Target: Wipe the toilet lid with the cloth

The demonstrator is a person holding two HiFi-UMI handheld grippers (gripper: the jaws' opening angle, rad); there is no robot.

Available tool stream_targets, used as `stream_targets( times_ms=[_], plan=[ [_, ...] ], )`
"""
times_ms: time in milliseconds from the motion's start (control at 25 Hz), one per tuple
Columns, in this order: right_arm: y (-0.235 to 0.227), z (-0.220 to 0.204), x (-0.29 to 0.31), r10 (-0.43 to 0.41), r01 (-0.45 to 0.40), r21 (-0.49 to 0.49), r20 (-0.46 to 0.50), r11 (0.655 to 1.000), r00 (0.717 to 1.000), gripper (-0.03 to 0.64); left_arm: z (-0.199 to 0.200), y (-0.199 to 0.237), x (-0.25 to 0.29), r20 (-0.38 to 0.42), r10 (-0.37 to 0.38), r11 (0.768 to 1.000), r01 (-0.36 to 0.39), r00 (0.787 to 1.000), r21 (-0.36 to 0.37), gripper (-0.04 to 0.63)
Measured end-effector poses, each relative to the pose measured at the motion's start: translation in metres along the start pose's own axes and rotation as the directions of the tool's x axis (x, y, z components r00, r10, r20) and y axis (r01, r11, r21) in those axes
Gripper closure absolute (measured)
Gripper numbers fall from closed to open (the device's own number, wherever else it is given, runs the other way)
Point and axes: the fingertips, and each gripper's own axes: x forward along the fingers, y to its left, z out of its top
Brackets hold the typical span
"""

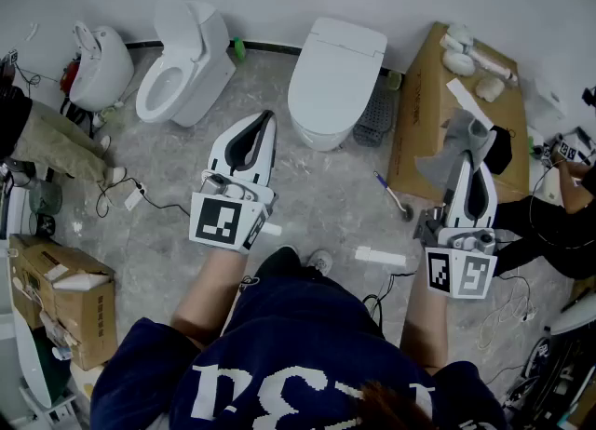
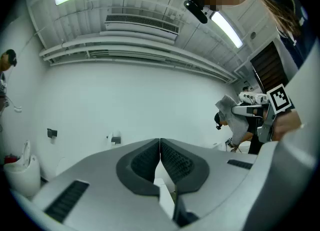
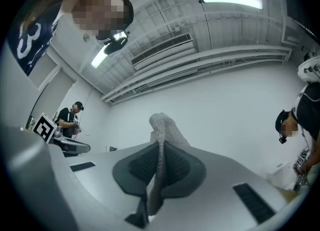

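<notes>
Head view: both tools hover over the floor (image 1: pixel 326 195), near the closed toilet lid (image 1: pixel 335 70).
The right tool (image 1: pixel 472 166) grips the grey cloth (image 1: pixel 445 166); the left tool (image 1: pixel 267 119) is clenched, empty.

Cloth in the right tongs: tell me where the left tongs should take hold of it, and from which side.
Probably the loose end of the cloth, bunched beyond the right tongs, which are shut on its lower part. Come in from the left. The left tongs are shut and empty, so open them first.
</notes>
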Motion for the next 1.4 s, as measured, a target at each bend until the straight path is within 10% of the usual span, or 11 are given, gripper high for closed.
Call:
stream_targets(
  times_ms=[840,1400],
  plan=[
    [-0.014,-0.011,-0.005,0.011,-0.011,0.042,-0.004,0.999,1.000,0.592,-0.010,-0.016,0.011,-0.004,-0.009,1.000,0.009,1.000,-0.006,0.574],
    [-0.020,-0.060,0.097,0.000,0.001,0.031,-0.035,1.000,0.999,0.592,-0.044,0.049,0.105,-0.012,-0.026,0.999,0.026,1.000,-0.037,0.574]
  ],
)
